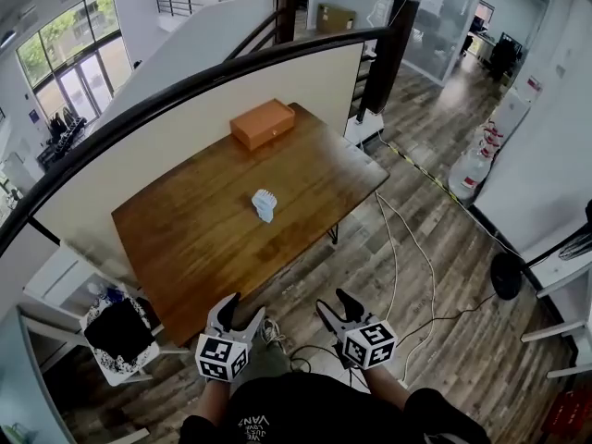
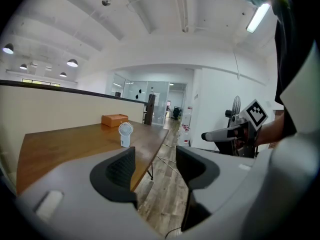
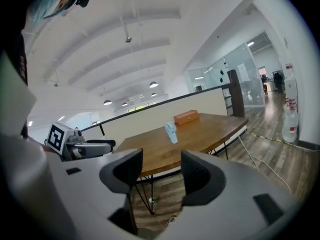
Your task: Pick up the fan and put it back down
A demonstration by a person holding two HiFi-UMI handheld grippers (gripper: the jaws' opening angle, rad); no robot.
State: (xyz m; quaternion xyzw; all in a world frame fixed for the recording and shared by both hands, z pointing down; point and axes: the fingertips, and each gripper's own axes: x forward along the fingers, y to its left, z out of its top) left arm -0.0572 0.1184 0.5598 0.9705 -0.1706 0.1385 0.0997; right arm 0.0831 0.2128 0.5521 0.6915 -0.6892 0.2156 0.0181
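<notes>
Fan (image 1: 265,204) upright on wooden table (image 1: 185,239), orange box (image 1: 263,123) behind, cables (image 1: 396,257) on floor (image 1: 462,248)

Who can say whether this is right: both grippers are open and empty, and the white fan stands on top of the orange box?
Not quite. The fan stands on the wooden table, apart from the orange box, as the head view shows. The left gripper and right gripper are indeed open and empty.
</notes>
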